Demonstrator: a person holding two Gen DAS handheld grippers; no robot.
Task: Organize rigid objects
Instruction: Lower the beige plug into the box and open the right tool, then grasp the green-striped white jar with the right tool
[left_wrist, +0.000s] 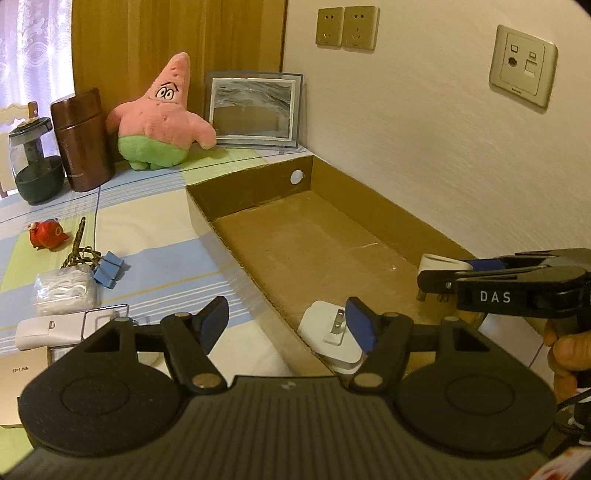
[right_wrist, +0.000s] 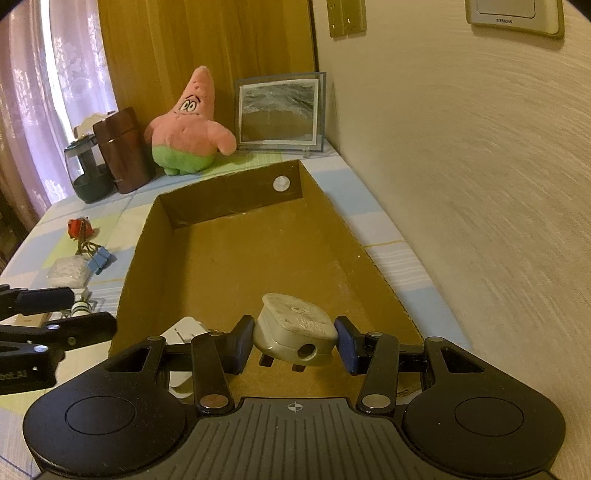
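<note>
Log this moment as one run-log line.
left gripper: open, empty | white charger: lying in cardboard tray | right gripper: shut on grey plug, over tray

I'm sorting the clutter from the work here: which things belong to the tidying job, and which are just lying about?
Job:
cardboard tray
grey plug, held in right gripper
white charger, in the tray
left gripper, open and empty
blue clips
red toy

Lying about:
plush star
picture frame
brown flask

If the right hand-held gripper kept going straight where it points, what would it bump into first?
Probably the bare floor of the cardboard tray. The right hand-held gripper tilts downward, holding a grey plug, and nothing else seems to lie ahead, though depth is hard to judge.
</note>
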